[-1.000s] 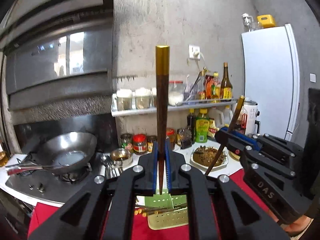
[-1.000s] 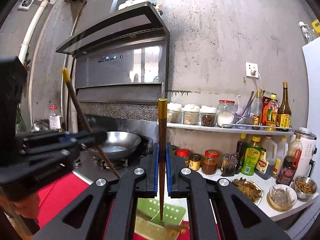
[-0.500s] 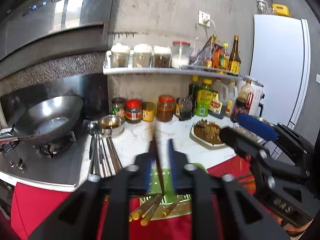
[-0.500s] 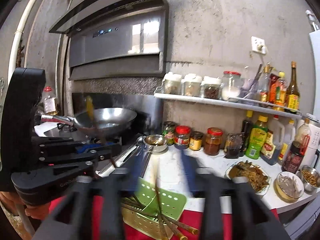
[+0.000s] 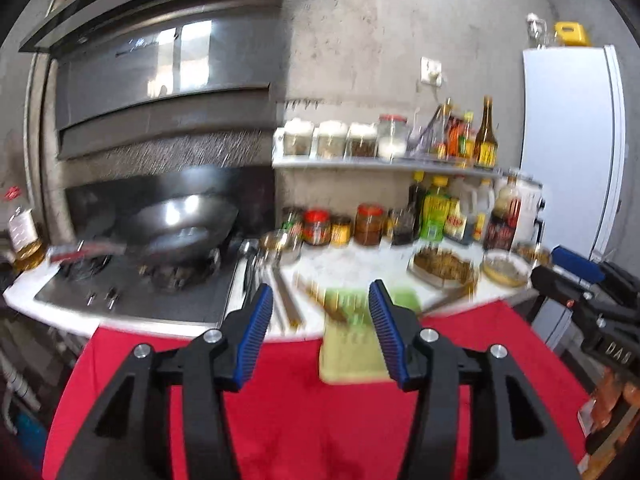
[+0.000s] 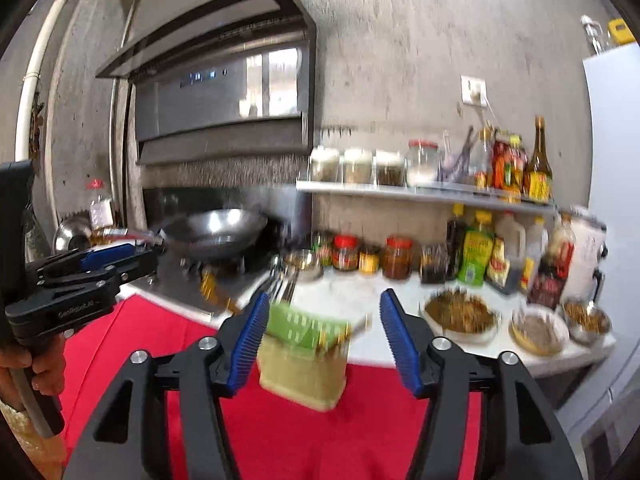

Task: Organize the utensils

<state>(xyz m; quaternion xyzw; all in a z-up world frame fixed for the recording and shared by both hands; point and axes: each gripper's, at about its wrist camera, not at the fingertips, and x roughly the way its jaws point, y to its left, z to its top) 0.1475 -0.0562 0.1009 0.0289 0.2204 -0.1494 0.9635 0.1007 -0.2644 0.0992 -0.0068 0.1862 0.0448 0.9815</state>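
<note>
A pale yellow-green utensil holder stands on the red cloth at the counter's edge, with brown chopsticks sticking out of it. My left gripper hangs just before it, jaws opening, nothing between the blue pads. My right gripper is also opening, and the holder shows in the gap behind its pads without touching them. Each gripper appears at the side of the other's view: the right gripper and the left gripper. Both views are motion-blurred.
Metal spoons lie on the white counter beside the stove with its wok. Jars, sauce bottles and bowls of food crowd the counter's back and right. A white fridge stands at the right.
Both grippers let go of their upright chopsticks, which dropped into the holder. Both sets of jaws have spread apart, and both grippers have drawn back from the holder and counter.
</note>
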